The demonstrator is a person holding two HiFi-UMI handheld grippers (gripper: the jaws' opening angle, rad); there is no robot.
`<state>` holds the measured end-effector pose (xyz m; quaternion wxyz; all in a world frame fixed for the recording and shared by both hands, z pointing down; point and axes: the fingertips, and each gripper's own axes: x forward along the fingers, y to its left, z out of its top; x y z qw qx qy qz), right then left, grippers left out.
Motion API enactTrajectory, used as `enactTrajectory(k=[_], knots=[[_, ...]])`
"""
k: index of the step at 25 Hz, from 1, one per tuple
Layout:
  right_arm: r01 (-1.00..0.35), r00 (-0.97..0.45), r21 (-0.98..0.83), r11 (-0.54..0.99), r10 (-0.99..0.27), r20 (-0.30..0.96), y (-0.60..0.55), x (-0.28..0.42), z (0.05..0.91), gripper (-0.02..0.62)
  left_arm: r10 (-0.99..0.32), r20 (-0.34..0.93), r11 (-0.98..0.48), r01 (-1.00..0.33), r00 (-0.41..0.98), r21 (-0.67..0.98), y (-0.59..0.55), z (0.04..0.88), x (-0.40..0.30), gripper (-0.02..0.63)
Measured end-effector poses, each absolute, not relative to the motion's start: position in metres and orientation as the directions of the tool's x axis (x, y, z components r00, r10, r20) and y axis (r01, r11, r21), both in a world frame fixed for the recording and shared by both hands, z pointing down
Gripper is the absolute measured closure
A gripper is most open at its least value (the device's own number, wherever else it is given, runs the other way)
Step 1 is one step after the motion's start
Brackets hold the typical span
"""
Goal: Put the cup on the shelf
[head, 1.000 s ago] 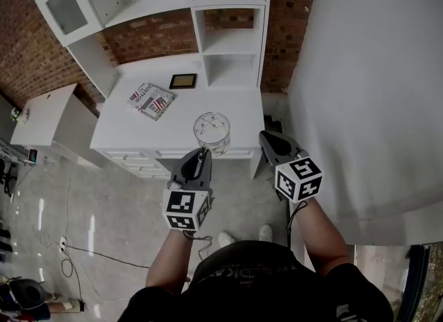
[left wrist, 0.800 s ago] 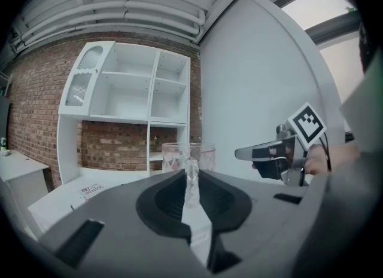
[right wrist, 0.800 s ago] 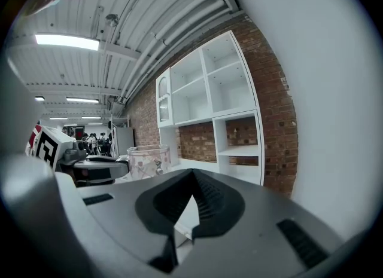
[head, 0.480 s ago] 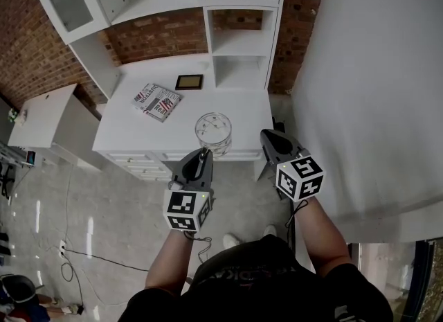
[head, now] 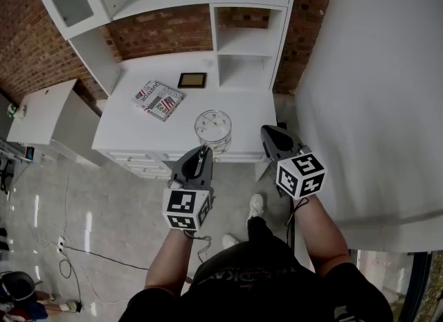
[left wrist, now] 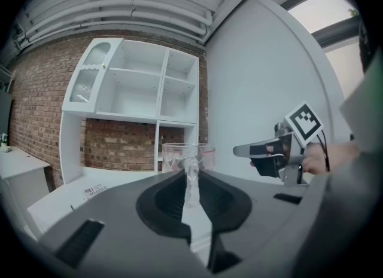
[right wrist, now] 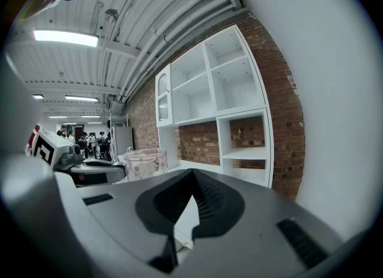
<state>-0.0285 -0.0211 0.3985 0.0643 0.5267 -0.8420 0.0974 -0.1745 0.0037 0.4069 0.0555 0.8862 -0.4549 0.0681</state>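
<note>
Right now our left gripper has the cup by its rim, jaws nearly together, pinching the glass wall. We hold it upright; in the head view it sits over the front edge of the desk, short of the shelf. Our right gripper hangs just beside the cup, jaws together, nothing in them
</note>
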Motion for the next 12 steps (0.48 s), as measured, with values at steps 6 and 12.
enactTrajectory(k=[6,12], knots=[[-0.891,-0.454,-0.100,0.443,-0.866,0.210,-0.052,-0.019,0.401,0.595,-0.811,0.169,-0.563,-0.826,0.560,0.038,-0.023,0.409,-0.164,0.571],[-0.884,-0.467,-0.106,0.455,-0.859,0.211,-0.090,-0.003,0.402,0.595,-0.821,0.165,-0.549,-0.835,0.547,0.038,-0.059,0.407,-0.147,0.571]])
